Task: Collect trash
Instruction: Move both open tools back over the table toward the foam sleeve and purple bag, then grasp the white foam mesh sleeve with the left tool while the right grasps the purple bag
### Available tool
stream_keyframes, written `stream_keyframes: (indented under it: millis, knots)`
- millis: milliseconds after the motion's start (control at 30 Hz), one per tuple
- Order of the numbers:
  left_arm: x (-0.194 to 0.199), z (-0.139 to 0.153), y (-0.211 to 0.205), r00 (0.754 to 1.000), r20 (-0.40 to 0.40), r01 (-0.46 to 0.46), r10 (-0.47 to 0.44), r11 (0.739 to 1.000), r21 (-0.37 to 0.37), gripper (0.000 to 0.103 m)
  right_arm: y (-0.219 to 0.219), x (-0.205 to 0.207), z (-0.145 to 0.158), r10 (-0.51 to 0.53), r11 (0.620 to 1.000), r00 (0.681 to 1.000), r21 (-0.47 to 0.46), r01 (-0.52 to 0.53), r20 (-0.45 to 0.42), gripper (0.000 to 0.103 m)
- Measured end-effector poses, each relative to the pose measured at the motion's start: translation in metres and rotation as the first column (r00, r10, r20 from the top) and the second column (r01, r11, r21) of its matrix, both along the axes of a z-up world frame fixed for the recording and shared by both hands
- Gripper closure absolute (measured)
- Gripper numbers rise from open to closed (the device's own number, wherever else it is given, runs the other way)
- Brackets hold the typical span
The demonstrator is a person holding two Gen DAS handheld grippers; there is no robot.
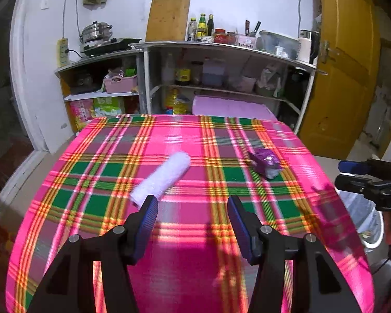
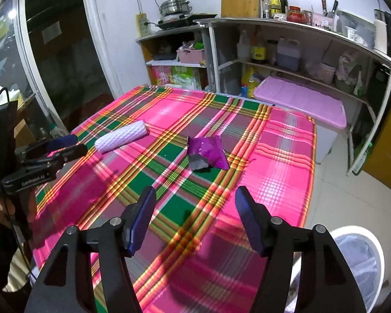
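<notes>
A table under a pink, green and orange plaid cloth [image 1: 185, 234] fills both views, its near edge cut off behind the grippers, and a white bin with a clear liner [image 2: 362, 258] stands beside its right edge, only partly in frame. On the cloth lie a white foam roll [image 1: 161, 178] and, well apart to its right, a crumpled purple wrapper [image 2: 207, 152] whose print is unreadable. The left gripper [image 1: 193, 216] and right gripper [image 2: 195, 208] both hover with jaws wide and nothing between them
</notes>
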State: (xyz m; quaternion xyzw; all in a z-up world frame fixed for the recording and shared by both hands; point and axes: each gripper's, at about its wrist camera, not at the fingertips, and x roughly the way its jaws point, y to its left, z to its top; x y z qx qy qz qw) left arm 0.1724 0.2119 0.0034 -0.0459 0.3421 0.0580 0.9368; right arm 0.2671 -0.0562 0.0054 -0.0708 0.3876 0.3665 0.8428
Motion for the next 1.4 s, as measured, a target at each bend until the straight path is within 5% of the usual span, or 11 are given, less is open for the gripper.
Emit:
stream_keyframes:
  millis: [433, 967, 1133, 1400]
  knots:
    - [0.056, -0.037, 0.043, 0.996, -0.088, 0.035, -0.033, 0.999, 0.015, 0.047, 0.046, 0.045, -0.027, 0.027, 0.998, 0.999, -0.049, -0.028, -0.025, 0.039]
    - [0.081, -0.06, 0.043, 0.983, -0.163, 0.086, -0.081, 0.996, 0.025, 0.047, 0.076, 0.079, -0.057, 0.016, 0.993, 0.998, -0.113, -0.024, -0.068, 0.042]
    - [0.081, -0.063, 0.036, 0.98, -0.183, 0.085, -0.081, 0.996, 0.016, 0.073, 0.07, 0.082, -0.055, -0.01, 0.995, 0.997, -0.099, 0.002, -0.078, 0.062]
    - [0.067, -0.058, 0.022, 0.984, -0.162, 0.076, -0.077, 0.997, -0.009, 0.078, 0.058, 0.071, -0.046, -0.021, 0.997, 0.997, -0.074, 0.015, -0.073, 0.07]
